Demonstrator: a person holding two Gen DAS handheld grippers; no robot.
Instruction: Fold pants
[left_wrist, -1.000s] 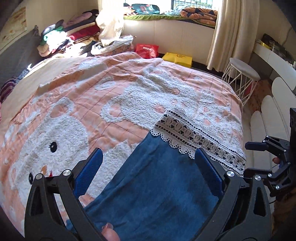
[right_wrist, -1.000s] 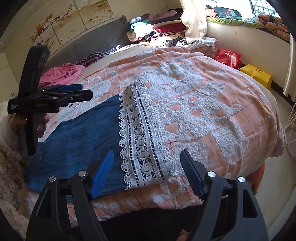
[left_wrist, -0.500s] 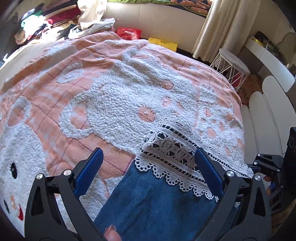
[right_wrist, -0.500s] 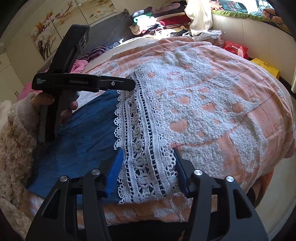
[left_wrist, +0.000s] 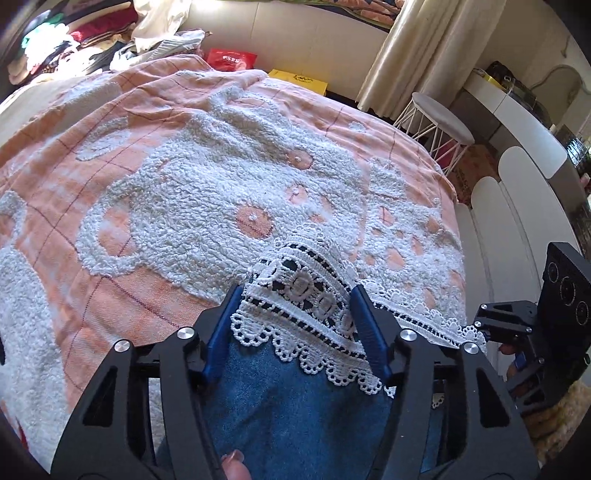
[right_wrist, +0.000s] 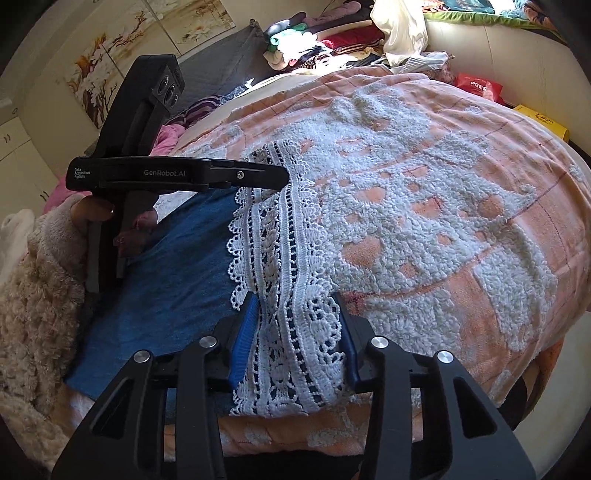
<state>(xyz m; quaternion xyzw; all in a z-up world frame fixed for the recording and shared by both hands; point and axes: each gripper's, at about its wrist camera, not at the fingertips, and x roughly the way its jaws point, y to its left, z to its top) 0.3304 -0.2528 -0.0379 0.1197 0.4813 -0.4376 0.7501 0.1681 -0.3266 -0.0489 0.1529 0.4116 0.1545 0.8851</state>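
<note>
Denim pants (left_wrist: 303, 413) with a chunky white lace hem (right_wrist: 291, 295) lie on the fuzzy peach bedspread (left_wrist: 155, 192). Left gripper (left_wrist: 295, 314) and right gripper (right_wrist: 295, 325) each straddle bunched lace, jaws half-closed around it.

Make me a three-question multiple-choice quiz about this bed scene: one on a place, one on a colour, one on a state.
1. Where do the pants lie?
A) on the stool B) on the bedspread C) on the floor
2. What colour is the lace hem?
A) white B) red C) green
3. What does the left gripper straddle?
A) nothing B) a pillow C) the lace hem

B: blue pants spread over the peach bedspread.
A: white lace edges the denim.
C: lace bunches between its blue fingers.
</note>
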